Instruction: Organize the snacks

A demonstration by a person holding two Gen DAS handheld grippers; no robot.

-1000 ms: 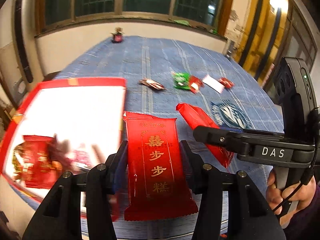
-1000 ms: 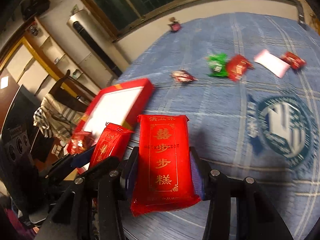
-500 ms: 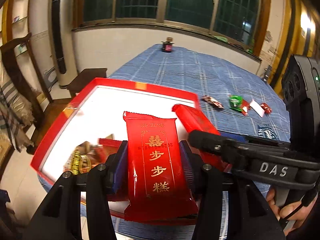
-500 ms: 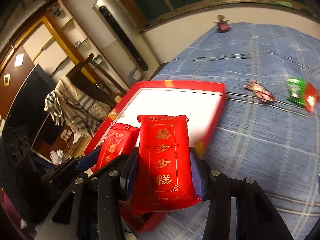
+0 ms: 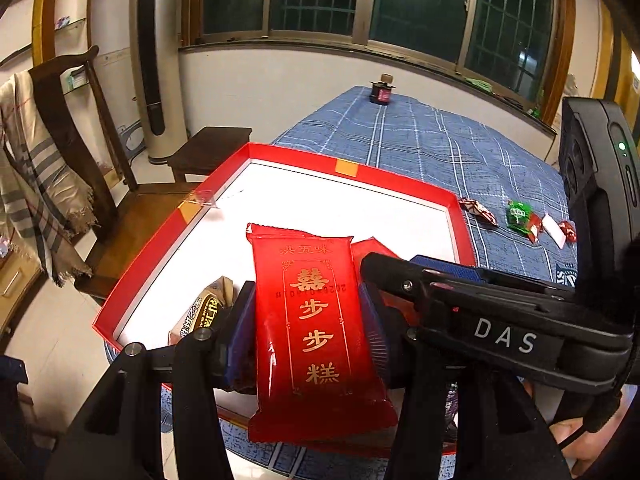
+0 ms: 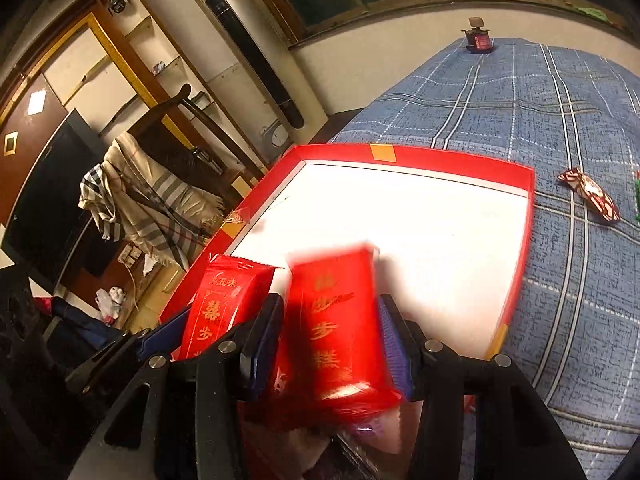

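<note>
My left gripper (image 5: 306, 308) is shut on a red packet with gold lettering (image 5: 316, 320), held over the near part of the red tray (image 5: 360, 172). The right gripper (image 6: 330, 328) is just beside it, also above the tray (image 6: 440, 160). Its jaws are opening, and the second red packet (image 6: 336, 320) between them is blurred and tilted, slipping loose from the pads. The left gripper's packet (image 6: 224, 304) shows at the lower left of the right wrist view. A brown snack packet (image 5: 208, 312) lies in the tray's near corner.
Several small wrapped snacks (image 5: 518, 214) lie on the blue checked cloth right of the tray, one dark red candy (image 6: 590, 194) nearest. A small dark jar (image 5: 381, 92) stands at the far edge. A wooden chair with a scarf (image 5: 36, 184) stands left of the table.
Both grippers have moved left from above the cloth to above the tray, carrying their red packets. The right gripper's packet, sharp and straight before, now blurs and tilts between widening jaws.
</note>
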